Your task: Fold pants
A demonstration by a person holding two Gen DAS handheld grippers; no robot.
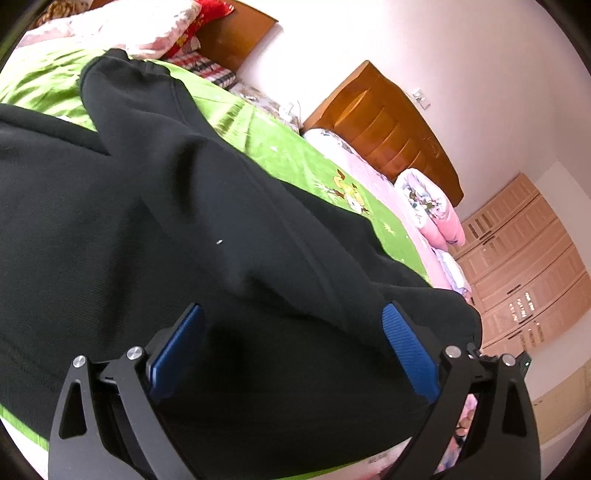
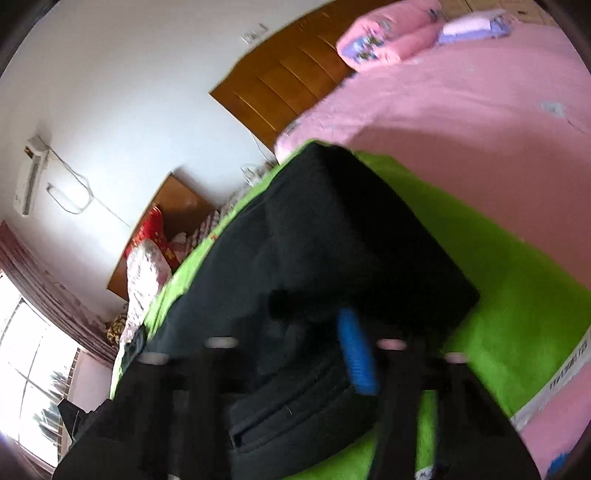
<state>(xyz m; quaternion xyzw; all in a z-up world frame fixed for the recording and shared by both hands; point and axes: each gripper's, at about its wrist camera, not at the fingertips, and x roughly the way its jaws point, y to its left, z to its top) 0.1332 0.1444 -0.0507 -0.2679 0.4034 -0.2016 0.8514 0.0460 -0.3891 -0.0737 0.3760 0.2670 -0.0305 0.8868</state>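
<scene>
The black pants [image 1: 192, 236] lie spread on the green blanket [image 1: 280, 147] that covers the bed, legs running away toward the wooden headboard [image 1: 236, 33], which leaves them flat enough to fold. The left tongs [image 1: 291, 339] hover over the cloth with their blue pads wide apart, gripping nothing, probably waiting to take an edge. The right tongs [image 2: 314, 343] sit low on the pants, well short of the headboard; the view is blurred, one blue pad shows, and I cannot tell whether they pinch fabric. The pants look thick, matte and soft, with seams and some bunching.
</scene>
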